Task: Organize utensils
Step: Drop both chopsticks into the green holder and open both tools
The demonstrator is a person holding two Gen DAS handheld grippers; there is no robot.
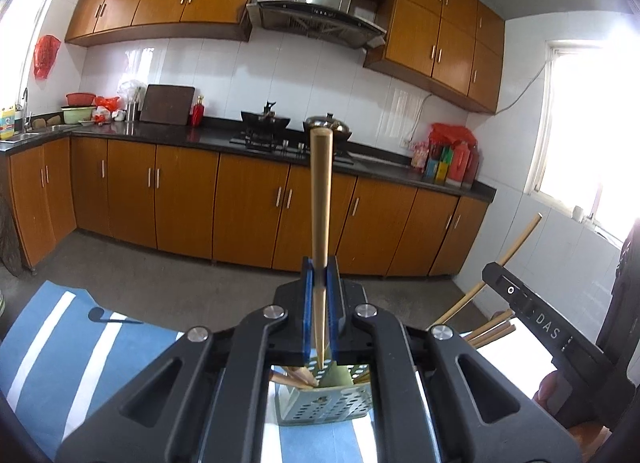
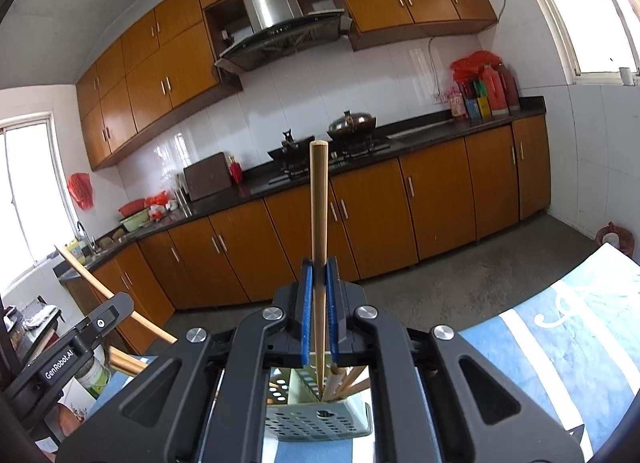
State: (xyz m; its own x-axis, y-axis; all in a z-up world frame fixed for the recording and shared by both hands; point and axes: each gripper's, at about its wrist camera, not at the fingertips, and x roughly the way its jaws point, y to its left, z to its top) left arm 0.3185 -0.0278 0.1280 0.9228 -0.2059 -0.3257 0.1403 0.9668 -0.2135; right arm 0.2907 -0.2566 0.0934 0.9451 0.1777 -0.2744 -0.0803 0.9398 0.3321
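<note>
Left wrist: my left gripper (image 1: 320, 283) pinched one chopstick (image 1: 320, 199) over green holder (image 1: 326, 403); right gripper (image 2: 319, 283) likewise pinched its chopstick (image 2: 319, 203).

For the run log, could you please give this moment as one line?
left tongs: shut on chopstick | right tongs: shut on chopstick | both tips over green holder | cloth: blue-striped

The left camera sits on the left gripper (image 1: 320, 283) and looks along its fingers, across the kitchen at the stove (image 1: 276, 139), far away. The right camera sits on the right gripper (image 2: 320, 283) and looks the same way, tilted. Both also see the green holder (image 1: 324, 399) close below, on the blue cloth (image 1: 52, 343).
</note>
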